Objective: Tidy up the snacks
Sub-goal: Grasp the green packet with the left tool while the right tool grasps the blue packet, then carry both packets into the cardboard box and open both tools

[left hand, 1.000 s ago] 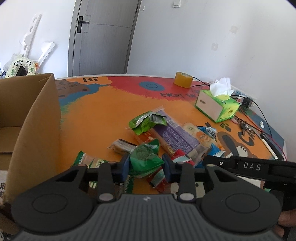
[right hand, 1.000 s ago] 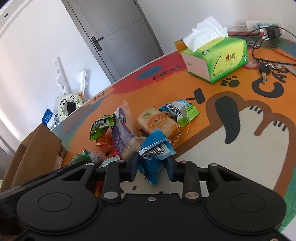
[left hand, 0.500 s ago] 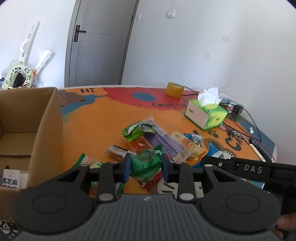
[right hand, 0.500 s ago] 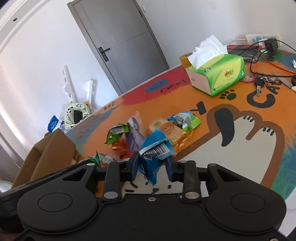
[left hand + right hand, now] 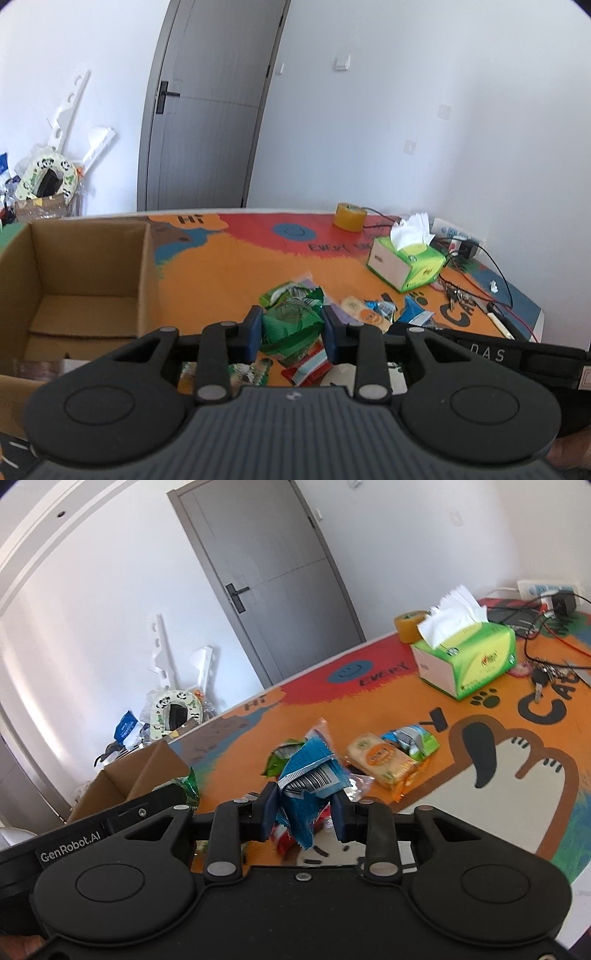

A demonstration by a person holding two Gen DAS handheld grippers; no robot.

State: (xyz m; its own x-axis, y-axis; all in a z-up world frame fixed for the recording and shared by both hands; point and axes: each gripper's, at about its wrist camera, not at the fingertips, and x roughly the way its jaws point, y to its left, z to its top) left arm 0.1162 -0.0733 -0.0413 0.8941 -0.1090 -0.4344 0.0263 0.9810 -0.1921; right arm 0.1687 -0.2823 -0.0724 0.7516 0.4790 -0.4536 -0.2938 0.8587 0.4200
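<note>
My left gripper (image 5: 291, 334) is shut on a green snack packet (image 5: 290, 325), held above the table. My right gripper (image 5: 304, 812) is shut on a blue snack packet (image 5: 310, 786) with a barcode, also lifted off the table. More snacks lie in a loose pile on the orange mat: a green packet (image 5: 291, 291), a yellow cracker pack (image 5: 380, 760), a blue-green packet (image 5: 413, 740) and a red packet (image 5: 306, 371). An open cardboard box (image 5: 77, 295) stands at the left, in the right wrist view the cardboard box (image 5: 136, 779) is behind the left gripper's body.
A green tissue box (image 5: 406, 264), a roll of yellow tape (image 5: 349, 216), keys (image 5: 543, 675), cables and a power strip (image 5: 458, 236) sit at the table's far right. A grey door (image 5: 207, 118) and clutter on the floor (image 5: 44, 181) lie beyond the table.
Both grippers have risen with their packets, and the views tilted up. The snack pile now sits lower and farther, and the inside of the cardboard box shows in the left wrist view.
</note>
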